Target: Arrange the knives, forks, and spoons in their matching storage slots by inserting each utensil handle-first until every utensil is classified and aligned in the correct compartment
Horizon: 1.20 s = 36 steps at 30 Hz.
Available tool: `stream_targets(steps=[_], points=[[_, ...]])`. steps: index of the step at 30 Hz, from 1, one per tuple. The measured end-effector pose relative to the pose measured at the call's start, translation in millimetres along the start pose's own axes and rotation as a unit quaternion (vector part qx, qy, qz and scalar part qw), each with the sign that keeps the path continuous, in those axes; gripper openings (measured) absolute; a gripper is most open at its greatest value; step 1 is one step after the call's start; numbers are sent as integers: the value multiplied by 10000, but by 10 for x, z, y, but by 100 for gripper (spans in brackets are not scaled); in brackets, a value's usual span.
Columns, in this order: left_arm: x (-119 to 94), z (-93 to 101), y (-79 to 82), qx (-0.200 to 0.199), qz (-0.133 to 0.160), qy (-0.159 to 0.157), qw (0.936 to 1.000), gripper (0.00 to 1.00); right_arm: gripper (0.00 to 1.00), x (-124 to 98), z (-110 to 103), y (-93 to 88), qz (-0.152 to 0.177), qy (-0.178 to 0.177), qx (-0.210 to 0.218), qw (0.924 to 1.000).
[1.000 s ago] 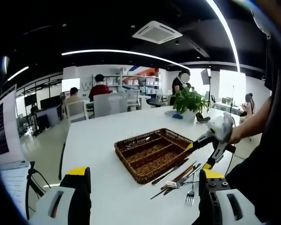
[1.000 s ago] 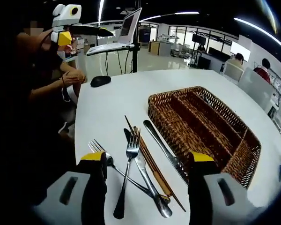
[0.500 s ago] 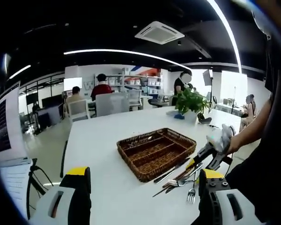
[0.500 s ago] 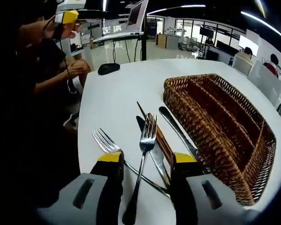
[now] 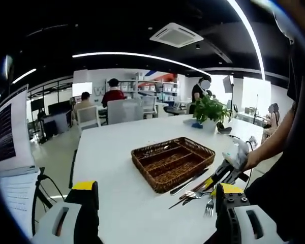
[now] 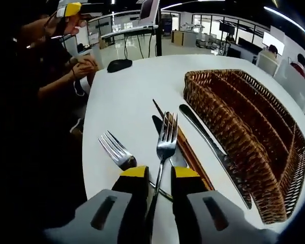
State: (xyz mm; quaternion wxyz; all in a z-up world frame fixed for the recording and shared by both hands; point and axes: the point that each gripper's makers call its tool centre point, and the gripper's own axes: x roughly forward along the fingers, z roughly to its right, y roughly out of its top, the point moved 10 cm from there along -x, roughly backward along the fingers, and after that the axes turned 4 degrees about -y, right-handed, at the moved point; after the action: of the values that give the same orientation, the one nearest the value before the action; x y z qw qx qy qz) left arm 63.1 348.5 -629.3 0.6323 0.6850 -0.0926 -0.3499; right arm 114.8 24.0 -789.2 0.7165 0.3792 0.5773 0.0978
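Right gripper view looks down on a pile of cutlery lying on the white table (image 6: pixel 127 96) just beside the near long wall of the wicker tray (image 6: pixel 254 127), and the right gripper (image 6: pixel 155 174) has its two yellow-tipped jaws drawn close together on either side of the handle of one fork (image 6: pixel 165 145), whose tines point away from the camera; the jaws look closed on that handle, though actual contact is hard to confirm from this angle. A second fork (image 6: pixel 117 152) lies slanted on the side of the held fork away from the tray, while a table knife (image 6: pixel 213 150), a shorter knife and what look like brown chopsticks (image 6: pixel 185 150) lie between the held fork and the tray. The fork appears to be polished steel, so I judge it stiff, fairly light and slippery; a hold on the narrow handle could let it pivot or slide, so gripping nearer the neck should steady it, leaving the handle end free to go in first. Left gripper view shows the left gripper (image 5: pixel 155 195) held well back from the tray with its jaws wide apart and nothing between them. The tray's compartments look mostly empty, so sorting is at an early stage.
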Motion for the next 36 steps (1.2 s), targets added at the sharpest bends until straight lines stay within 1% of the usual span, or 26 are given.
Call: stream_targets(steps=[2, 3, 4, 6, 11, 12, 13, 14, 15, 20, 23, 27, 29, 36], points=[[-12, -9, -6, -9, -9, 1, 10000, 100, 11, 42, -8, -17, -5, -4, 17, 10000], [-15, -12, -8, -10, -11, 0, 10000, 100, 8, 64, -13, -12, -15, 1, -59, 10000], [-17, -14, -10, -8, -18, -1, 10000, 100, 4, 67, -11, -27, -78, -69, -83, 9999], [-21, -23, -12, -7, -18, -4, 10000, 100, 4, 97, 5, -11, -10, -44, -79, 10000], [-33, -56, -14, -22, 15, 6, 10000, 100, 2, 120, 4, 7, 17, -79, -64, 9999], [-33, -46, -6, -24, 12, 4, 10000, 100, 1, 135, 2, 11, 40, -98, -114, 9999], [-35, -45, -4, -24, 11, 4, 10000, 100, 1, 139, 7, 21, 39, -93, -101, 9999], [-40, -51, -8, -28, 17, 6, 10000, 100, 1, 148, 10, 25, 20, -89, 27, 10000], [-47, -59, -14, -37, 23, 14, 10000, 100, 0, 141, 10, 38, 32, -104, -86, 9999], [-64, -77, -19, -48, 29, 32, 10000, 100, 0, 133, 29, 64, -60, -80, -335, 9994], [-67, -102, -20, -48, 38, 54, 10000, 100, 0, 94, 49, 81, -66, -34, -323, 9995], [-45, -101, -7, -34, 58, 31, 10000, 100, 0, 51, 54, 98, -121, 4, -411, 9991], [-21, -100, -3, -21, 58, 2, 10000, 100, 0, 5, 53, 129, -142, 18, -587, 9982], [76, -56, 59, 30, 125, -91, 9999, 100, 0, -184, 89, 253, -59, 111, -850, 9963]])
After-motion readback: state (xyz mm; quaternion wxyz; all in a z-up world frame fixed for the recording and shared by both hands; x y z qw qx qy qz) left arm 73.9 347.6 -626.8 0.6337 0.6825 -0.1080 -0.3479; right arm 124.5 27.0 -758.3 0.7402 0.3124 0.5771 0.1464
